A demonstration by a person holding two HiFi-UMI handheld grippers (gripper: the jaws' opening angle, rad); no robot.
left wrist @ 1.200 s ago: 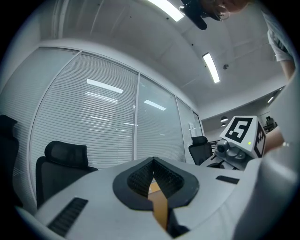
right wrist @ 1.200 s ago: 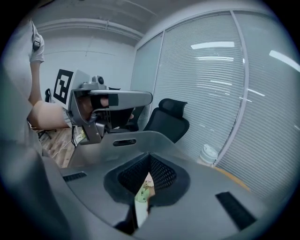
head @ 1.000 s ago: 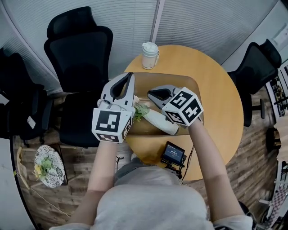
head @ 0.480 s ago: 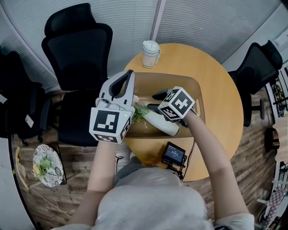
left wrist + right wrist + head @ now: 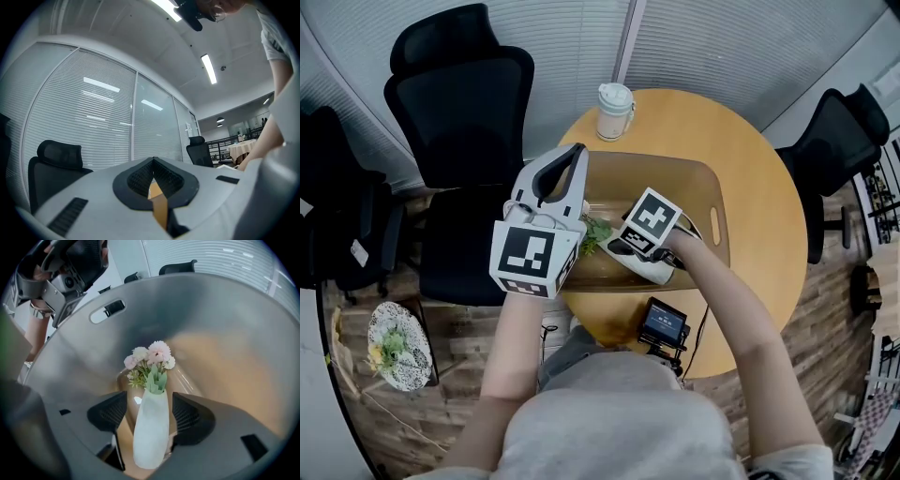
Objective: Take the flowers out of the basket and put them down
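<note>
Down inside basket [image 5: 675, 183] on surface [image 5: 764, 202], flowers [image 5: 149, 359] in white vase [image 5: 151, 432] lying on side, between right gripper's [image 5: 149, 405] fingers [image 5: 110, 416], just opening, now apart either side of vase. Above basket's left rim, left gripper [image 5: 153, 161] level, fingers together, empty.

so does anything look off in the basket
The white vase holding the flowers lies on its side in the basket instead of standing upright. Nothing looks spilled or broken.

Flowers [image 5: 596, 232] in basket [image 5: 649, 172] — on table [image 5: 752, 131]
</note>
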